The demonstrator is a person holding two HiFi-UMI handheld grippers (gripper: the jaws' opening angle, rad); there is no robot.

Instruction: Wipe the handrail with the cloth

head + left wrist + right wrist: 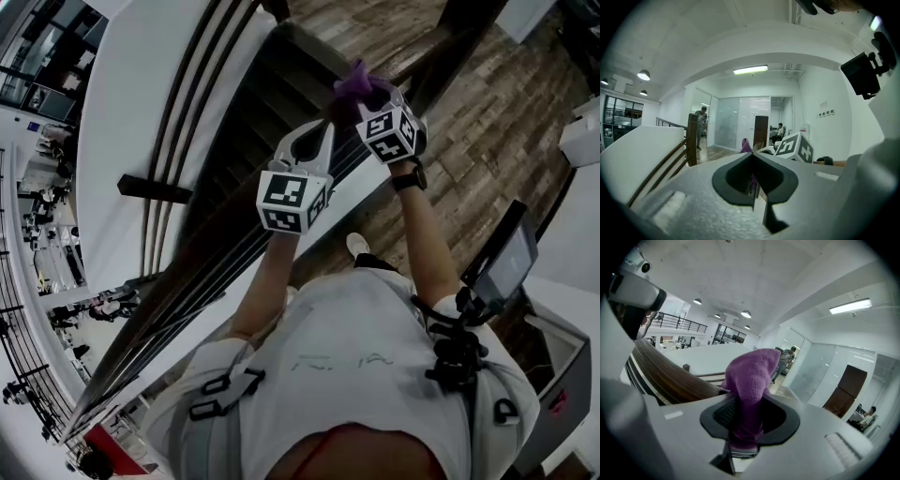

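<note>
Beside the wooden handrail (670, 378), the purple cloth (752, 371) stands pinched in the closed right claw (746, 401), seemingly poised to start wiping. The left claw (753, 157) is closed too, apparently empty. Next, the cloth needs pressing onto the rail and sliding along.

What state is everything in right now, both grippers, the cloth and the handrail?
left gripper, shut, nothing clamped.
right gripper, shut on the cloth.
cloth, bunched, sticking up out of the right gripper's jaws.
handrail, bare wood with the cloth close beside it; whether they touch can't be told.
</note>
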